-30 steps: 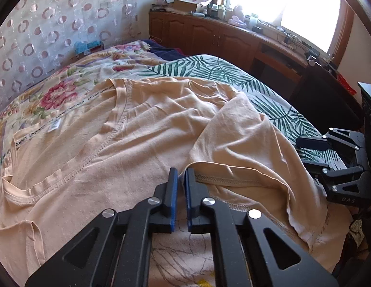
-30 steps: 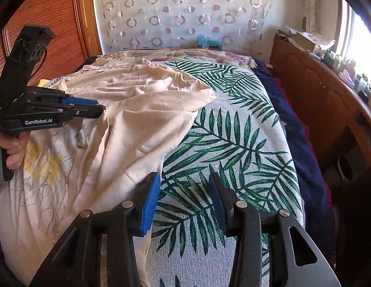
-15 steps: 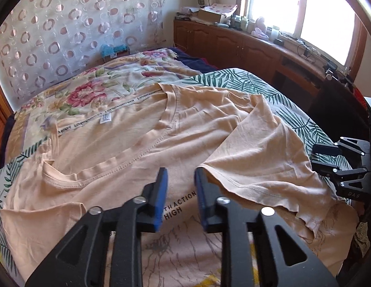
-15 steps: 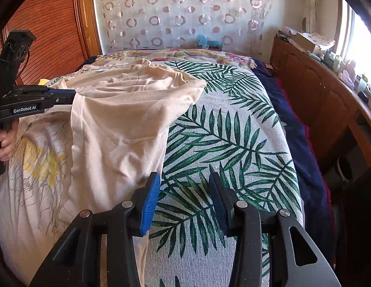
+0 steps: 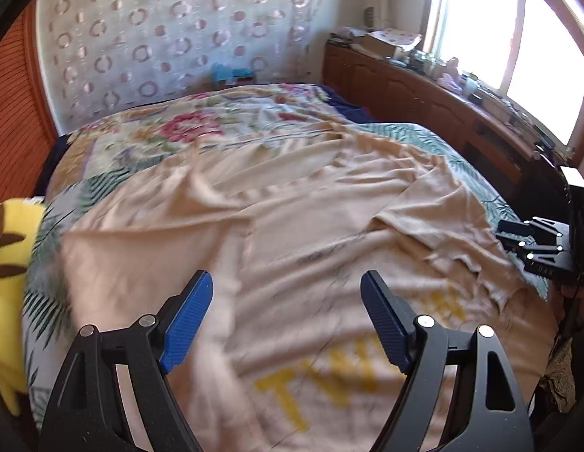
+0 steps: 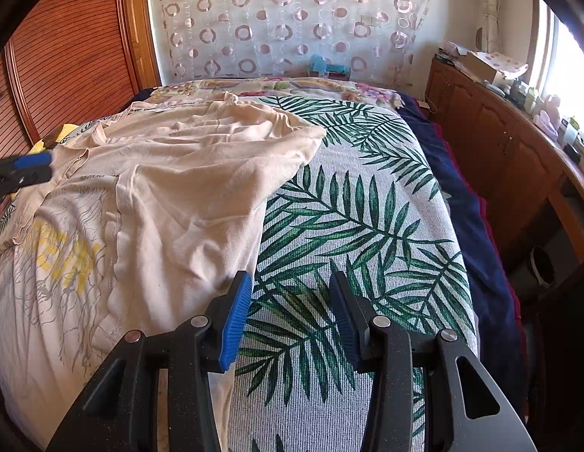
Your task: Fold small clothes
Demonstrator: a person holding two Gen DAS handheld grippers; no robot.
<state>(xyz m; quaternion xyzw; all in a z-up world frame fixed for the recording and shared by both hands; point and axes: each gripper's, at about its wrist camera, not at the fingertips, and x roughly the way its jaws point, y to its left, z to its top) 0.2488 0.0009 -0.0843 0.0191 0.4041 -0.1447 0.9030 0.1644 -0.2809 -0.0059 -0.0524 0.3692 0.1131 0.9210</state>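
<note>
Peach cotton T-shirt with yellow lettering (image 5: 292,233) was spread on bed with palm-leaf cover (image 6: 367,207), one side flap already laid over printed front. Left gripper (image 5: 286,309) was held above shirt, jaws wide apart, nothing grasped. Right gripper (image 6: 290,316) was held over bare cover just beside shirt edge, jaws parted, nothing grasped. Fabric judged thin, soft, light, easily wrinkled; no stiffness expected, sagging likely when lifted. Hold judged best at stitched hem (image 6: 115,226) or sleeve seam. Yellow plush toy (image 5: 9,248) was seen at bed side.
</note>
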